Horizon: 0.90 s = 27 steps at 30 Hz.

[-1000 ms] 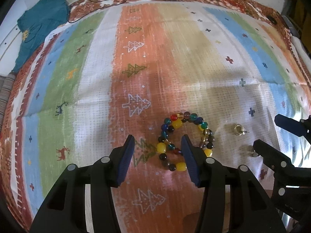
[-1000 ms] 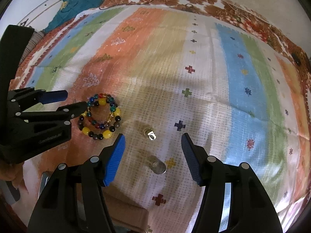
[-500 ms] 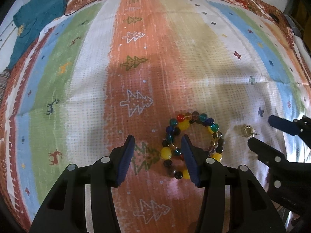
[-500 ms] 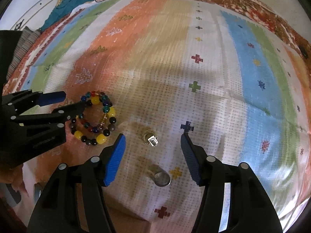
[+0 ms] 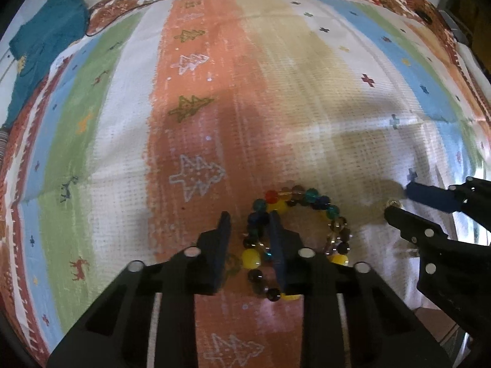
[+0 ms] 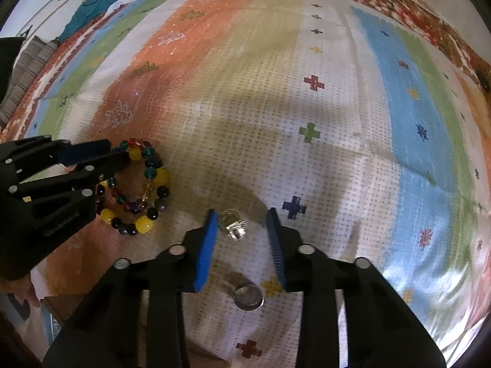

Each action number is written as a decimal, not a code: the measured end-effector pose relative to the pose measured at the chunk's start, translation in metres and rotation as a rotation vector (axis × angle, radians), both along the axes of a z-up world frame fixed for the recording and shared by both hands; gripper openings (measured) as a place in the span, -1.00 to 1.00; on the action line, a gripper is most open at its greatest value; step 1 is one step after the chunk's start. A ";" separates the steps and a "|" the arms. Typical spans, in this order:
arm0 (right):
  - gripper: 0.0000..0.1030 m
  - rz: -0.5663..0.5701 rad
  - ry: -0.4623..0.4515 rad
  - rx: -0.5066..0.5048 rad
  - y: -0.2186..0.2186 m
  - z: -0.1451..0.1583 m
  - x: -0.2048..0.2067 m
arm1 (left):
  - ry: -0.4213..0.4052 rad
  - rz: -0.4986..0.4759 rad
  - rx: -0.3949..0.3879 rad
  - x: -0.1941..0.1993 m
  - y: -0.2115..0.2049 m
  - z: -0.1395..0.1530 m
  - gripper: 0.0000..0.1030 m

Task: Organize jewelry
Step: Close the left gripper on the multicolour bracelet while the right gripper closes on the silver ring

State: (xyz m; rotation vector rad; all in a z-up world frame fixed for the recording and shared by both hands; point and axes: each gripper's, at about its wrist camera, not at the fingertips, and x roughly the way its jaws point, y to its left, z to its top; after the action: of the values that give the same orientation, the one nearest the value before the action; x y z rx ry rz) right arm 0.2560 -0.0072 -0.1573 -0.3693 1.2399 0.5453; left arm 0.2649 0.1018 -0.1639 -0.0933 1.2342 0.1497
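Only the right wrist view shows the plain silver band ring (image 6: 248, 297), nearer the camera than the small gold ring (image 6: 232, 226).

The right gripper (image 6: 242, 228) has just been closing, its jaws straddling the gold ring without touching it. The left gripper (image 5: 250, 233) has just been closing too, with one side of the multicoloured glass-bead bracelet (image 5: 307, 205) between its jaws; whether it grips, I cannot tell.

The striped woven bedspread (image 6: 307, 61) lies open beyond the gold ring.

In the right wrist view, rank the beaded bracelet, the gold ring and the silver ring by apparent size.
1. Beaded bracelet, clearly largest.
2. Silver ring and gold ring: look alike; the silver one sits nearer the camera, so no ranking.
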 end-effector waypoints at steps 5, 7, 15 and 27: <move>-0.65 0.015 -0.002 -0.005 0.001 -0.001 -0.001 | -0.009 0.020 0.001 0.000 0.001 -0.001 -0.81; -0.65 0.014 -0.003 0.001 0.000 -0.001 -0.001 | -0.012 0.022 0.001 -0.002 0.000 0.000 -0.82; -0.66 0.017 -0.024 0.011 -0.003 0.008 -0.006 | -0.048 0.037 -0.009 -0.007 0.003 0.017 -0.82; -0.66 -0.042 -0.076 0.044 -0.020 0.036 -0.015 | -0.096 0.005 0.003 -0.020 -0.014 0.045 -0.82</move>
State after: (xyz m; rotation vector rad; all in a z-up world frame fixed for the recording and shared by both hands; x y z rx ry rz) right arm 0.2415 -0.0267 -0.1209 -0.3236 1.1586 0.5170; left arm 0.2453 0.0873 -0.1192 -0.0993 1.1381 0.1496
